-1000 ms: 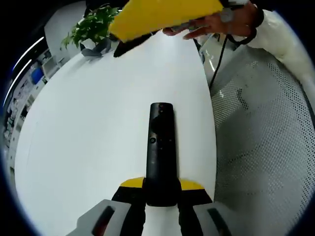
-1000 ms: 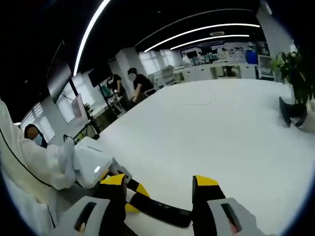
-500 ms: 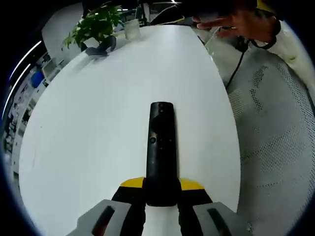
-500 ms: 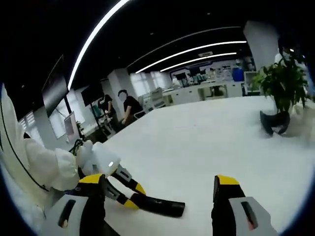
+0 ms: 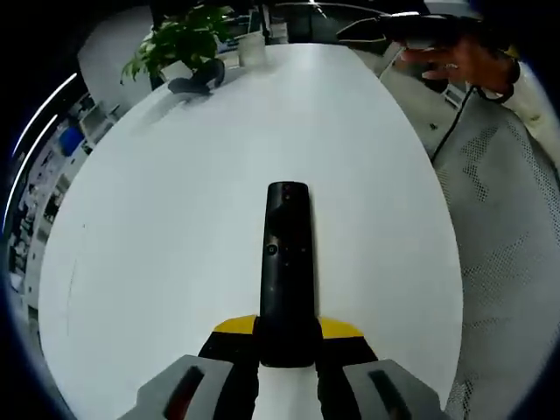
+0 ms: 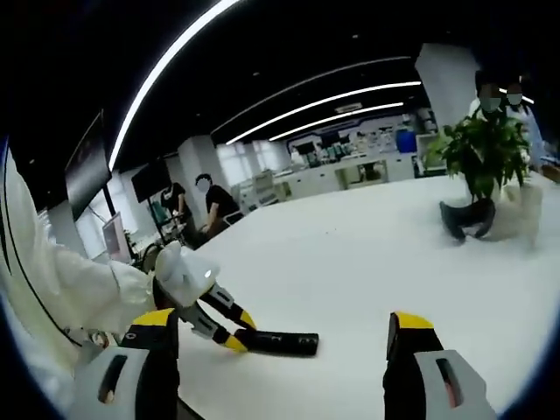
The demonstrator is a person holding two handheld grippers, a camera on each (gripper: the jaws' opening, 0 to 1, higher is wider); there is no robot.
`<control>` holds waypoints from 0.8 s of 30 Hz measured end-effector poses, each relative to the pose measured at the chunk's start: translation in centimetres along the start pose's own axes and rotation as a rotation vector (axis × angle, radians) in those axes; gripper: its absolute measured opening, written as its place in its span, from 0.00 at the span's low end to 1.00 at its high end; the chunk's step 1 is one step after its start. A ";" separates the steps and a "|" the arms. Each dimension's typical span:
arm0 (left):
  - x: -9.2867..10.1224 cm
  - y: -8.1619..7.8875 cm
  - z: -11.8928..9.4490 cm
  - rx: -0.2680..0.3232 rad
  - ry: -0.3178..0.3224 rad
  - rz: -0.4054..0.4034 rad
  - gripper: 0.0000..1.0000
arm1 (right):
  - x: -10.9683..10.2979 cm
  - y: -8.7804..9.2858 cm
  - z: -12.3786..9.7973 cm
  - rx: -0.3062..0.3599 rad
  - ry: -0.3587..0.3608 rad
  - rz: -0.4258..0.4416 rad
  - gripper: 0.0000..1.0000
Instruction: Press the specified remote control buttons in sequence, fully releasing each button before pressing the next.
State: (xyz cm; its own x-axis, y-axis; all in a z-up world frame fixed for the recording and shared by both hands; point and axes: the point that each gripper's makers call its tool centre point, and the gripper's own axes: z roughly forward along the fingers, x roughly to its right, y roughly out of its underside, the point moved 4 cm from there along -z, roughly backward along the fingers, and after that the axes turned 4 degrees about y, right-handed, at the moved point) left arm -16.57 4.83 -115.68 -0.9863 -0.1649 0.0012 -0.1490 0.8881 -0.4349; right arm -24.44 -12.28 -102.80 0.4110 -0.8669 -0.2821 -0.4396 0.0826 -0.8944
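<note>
Left hand-held gripper clamps the near end of the slim black plastic remote control, held over the white desk. Right hand-held gripper stands wide apart, empty, beside that remote.

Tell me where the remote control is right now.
The remote control is clamped at its near end in the left gripper, pointing out over the white table; the right gripper view shows it low, left of centre.
</note>
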 end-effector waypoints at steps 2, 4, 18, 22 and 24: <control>-0.8 -0.1 0.1 -0.001 -0.006 0.006 0.21 | 0.0 0.2 -0.2 -0.004 0.003 -0.001 0.98; -1.4 -0.2 0.1 -0.008 -0.010 0.014 0.21 | 0.1 0.4 -0.3 -0.009 0.007 -0.001 0.98; -6.1 -0.9 0.1 -0.064 -0.024 0.090 0.21 | 0.8 1.2 -0.3 -0.041 0.039 0.016 0.97; -7.7 -0.8 0.3 -0.083 -0.026 0.113 0.21 | 0.9 1.3 -0.1 -0.051 0.036 0.025 0.97; -8.6 -0.8 0.3 -0.088 -0.031 0.118 0.21 | 1.0 1.3 0.0 -0.053 0.040 0.028 0.97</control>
State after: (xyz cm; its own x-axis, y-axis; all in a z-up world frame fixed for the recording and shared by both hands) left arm -7.98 5.36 -115.62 -0.9948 -0.0696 -0.0739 -0.0395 0.9360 -0.3498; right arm -24.58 -13.07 -104.20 0.3661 -0.8835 -0.2921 -0.4929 0.0821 -0.8662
